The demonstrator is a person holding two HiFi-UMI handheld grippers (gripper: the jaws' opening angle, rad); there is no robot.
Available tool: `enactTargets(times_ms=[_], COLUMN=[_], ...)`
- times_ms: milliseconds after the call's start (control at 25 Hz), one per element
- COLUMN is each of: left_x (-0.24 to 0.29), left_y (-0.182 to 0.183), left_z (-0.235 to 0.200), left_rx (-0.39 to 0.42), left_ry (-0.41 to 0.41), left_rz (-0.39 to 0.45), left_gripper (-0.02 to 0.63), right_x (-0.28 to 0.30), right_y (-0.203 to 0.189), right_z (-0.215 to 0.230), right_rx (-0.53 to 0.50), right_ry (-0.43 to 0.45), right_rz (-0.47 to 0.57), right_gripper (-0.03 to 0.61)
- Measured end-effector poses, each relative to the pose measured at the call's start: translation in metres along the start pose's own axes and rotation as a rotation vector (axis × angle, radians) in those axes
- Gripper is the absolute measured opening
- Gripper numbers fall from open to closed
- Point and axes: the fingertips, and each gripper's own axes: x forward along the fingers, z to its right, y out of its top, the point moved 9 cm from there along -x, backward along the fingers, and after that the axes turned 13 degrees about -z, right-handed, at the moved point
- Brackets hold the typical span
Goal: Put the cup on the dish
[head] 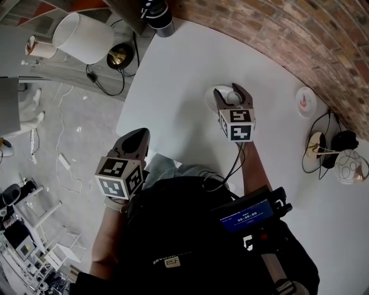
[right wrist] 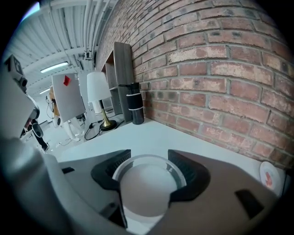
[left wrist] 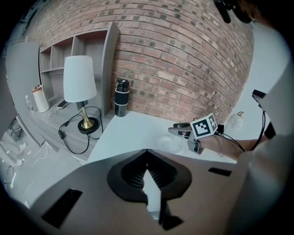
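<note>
On the white table point(head: 173, 86), my right gripper point(head: 230, 92) is shut on a white cup point(head: 232, 99), just over a white dish point(head: 214, 92). In the right gripper view the rounded cup point(right wrist: 147, 193) fills the gap between the jaws of the right gripper point(right wrist: 149, 151), and the dish's grey rim point(right wrist: 149, 157) rings it from behind. I cannot tell whether cup and dish touch. My left gripper point(head: 141, 135) hangs shut and empty off the table's near left edge. Its view shows the dish point(left wrist: 167, 144) under the right gripper point(left wrist: 180, 130).
A black flask point(head: 158, 14) stands at the table's far corner by the brick wall point(head: 277, 34). A small plate with a red mark point(head: 305, 101) lies to the right, with cables and a round ornament point(head: 349, 167) beyond. A white-shaded lamp point(head: 83, 37) stands left of the table.
</note>
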Motion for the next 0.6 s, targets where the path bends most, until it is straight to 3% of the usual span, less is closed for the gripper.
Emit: enactTargets(times_ms=[600], left_x=[0.014], left_y=[0.005], left_z=[-0.002], left_rx=[0.003], left_ry=[-0.002], left_rz=[-0.048], left_gripper=[0.005], right_x=[0.023], right_y=[-0.035], right_z=[0.026], right_rx=[0.061], right_ry=[-0.050], right_rz=[-0.068], right_gripper=[0.255])
